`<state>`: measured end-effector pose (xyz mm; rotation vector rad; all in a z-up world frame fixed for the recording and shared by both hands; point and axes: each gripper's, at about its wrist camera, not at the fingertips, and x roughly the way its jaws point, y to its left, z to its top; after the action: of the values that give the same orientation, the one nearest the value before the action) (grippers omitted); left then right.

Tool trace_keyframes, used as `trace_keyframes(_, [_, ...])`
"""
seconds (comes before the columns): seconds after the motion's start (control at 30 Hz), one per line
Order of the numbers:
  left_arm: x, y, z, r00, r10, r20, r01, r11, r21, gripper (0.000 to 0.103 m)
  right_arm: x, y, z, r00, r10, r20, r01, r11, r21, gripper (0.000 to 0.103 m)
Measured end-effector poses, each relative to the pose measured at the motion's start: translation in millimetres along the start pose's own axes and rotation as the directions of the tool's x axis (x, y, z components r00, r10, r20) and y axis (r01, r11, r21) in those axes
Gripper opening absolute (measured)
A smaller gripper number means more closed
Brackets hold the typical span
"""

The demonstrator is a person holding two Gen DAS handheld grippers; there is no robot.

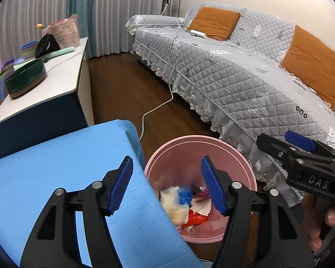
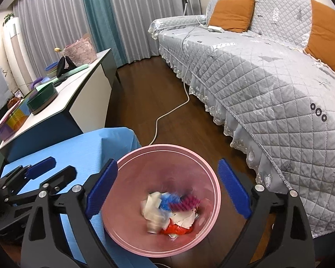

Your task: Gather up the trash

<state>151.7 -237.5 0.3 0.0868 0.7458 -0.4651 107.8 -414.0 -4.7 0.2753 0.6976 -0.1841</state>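
Observation:
A pink round bin point(image 1: 189, 139) stands on the wooden floor between a blue-covered surface and the sofa. At its bottom lies crumpled trash point(image 1: 187, 207) in white, blue and red. My left gripper point(image 1: 166, 163) hangs open over the bin's left rim and the blue surface's edge, with nothing between its blue pads. In the right wrist view the bin point(image 2: 167, 146) is right below my right gripper point(image 2: 167, 163), which is open wide and empty. The trash point(image 2: 172, 210) there looks partly blurred. Each gripper shows in the other's view: right gripper point(image 1: 301, 149), left gripper point(image 2: 40, 169).
A blue-covered surface point(image 1: 55, 167) adjoins the bin's left side. A grey quilted sofa point(image 1: 234, 78) with orange cushions runs along the right. A white cable point(image 1: 154, 109) trails over the floor behind the bin. A white cabinet point(image 1: 62, 76) at the left bears a green bowl point(image 1: 24, 79) and other items.

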Motion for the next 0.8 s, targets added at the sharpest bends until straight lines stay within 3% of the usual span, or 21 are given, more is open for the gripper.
trace_keyframes(0.17, [-23.1,11.9,-2.9,0.999,0.023,0.023,-0.022,1.000,-0.017,0.062,-11.7,3.0,0.1,1.000,0.003,0.023,-0.003,1.000,-0.001,0.091])
trace_keyframes(0.43, [-94.7,36.9,-16.9,0.993,0.053,0.108,-0.048,0.998,-0.050,0.072,-71.3,30.7,-3.7,0.992,0.053,0.113,-0.049,0.998,-0.037,0.092])
trace_keyframes(0.8, [-200.9,73.6,-72.0,0.975,0.129,0.183,-0.105,0.985,-0.134,0.086,-160.6,81.6,-43.5,0.971,0.093,0.220,-0.081,0.995,-0.066,0.097])
